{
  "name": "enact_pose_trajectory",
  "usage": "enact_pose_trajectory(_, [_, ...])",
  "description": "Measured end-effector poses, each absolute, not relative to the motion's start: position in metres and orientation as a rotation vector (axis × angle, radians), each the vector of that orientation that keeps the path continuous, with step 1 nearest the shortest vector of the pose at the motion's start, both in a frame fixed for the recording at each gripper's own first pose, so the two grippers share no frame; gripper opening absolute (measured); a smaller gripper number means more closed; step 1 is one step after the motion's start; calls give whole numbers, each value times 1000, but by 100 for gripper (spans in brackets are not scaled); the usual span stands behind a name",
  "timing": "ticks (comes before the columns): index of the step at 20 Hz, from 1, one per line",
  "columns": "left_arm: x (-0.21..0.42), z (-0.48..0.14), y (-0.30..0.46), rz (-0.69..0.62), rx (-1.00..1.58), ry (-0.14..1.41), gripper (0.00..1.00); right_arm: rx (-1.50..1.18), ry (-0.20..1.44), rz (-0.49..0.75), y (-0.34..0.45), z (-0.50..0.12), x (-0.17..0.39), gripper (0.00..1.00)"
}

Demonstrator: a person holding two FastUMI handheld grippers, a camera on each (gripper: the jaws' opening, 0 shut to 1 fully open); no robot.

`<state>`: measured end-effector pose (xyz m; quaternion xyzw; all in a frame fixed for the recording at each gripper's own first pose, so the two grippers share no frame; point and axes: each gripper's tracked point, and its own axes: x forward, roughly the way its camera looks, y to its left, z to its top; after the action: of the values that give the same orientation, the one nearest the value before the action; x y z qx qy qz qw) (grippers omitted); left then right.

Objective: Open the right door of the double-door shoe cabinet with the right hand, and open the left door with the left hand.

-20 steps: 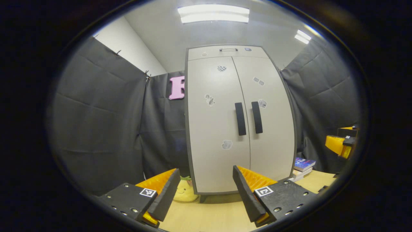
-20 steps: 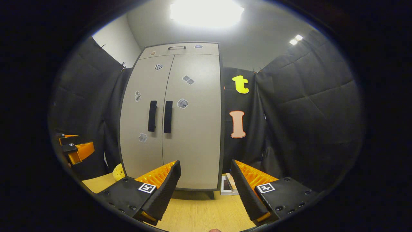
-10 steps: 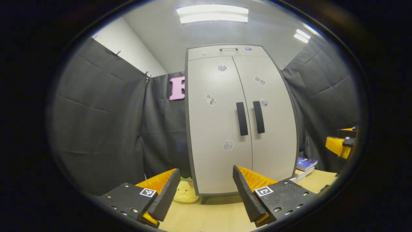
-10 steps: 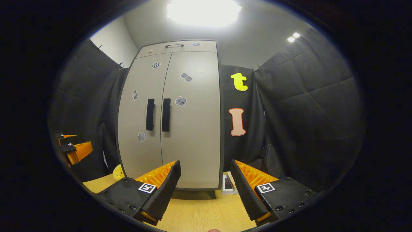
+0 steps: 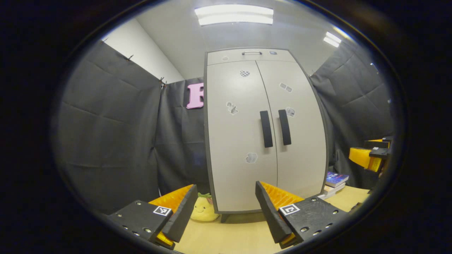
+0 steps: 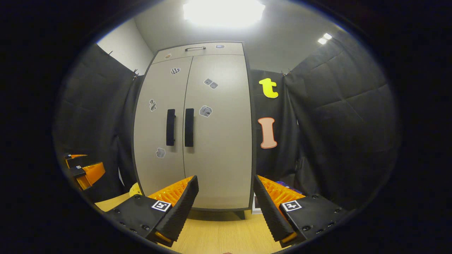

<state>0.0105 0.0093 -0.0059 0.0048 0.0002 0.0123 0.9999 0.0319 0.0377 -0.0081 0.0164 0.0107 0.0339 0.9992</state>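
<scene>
Nearest in the left gripper view, the left hand-held gripper (image 5: 225, 208) has its black-and-orange fingers spread wide with nothing between them, low over the pale wooden surface (image 5: 233, 236). In the right gripper view the right hand-held gripper (image 6: 226, 206) is likewise spread and empty.

Just beyond, a small yellow plush toy (image 5: 204, 209) sits at the cabinet's left foot, and a short stack of books (image 5: 332, 183) lies at its right.

Farther back, well apart from both grippers, stands the tall light-grey double-door shoe cabinet (image 6: 194, 130), both doors closed. Two upright black bar handles flank the centre seam: the left door handle (image 5: 266, 128) and the right door handle (image 6: 189, 127).

The doors look like stiff, flat panels that should swing on side hinges with modest effort. Each bar looks rigid and smooth, so the hold belongs on its middle, fingers either side, pulling outward from the seam.
</scene>
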Motion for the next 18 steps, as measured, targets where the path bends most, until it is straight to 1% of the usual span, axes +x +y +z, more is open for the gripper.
enact_pose_trajectory(5, [7,-10,18,43,13,13,95,47,-27,100,53,16,49,97])
enact_pose_trajectory(14, [-12,-20,46,107,31,40,95,37,-33,132,77,33,93,98])
enact_pose_trajectory(18, [-18,-18,59,138,40,37,94,30,-63,147,91,51,113,97])
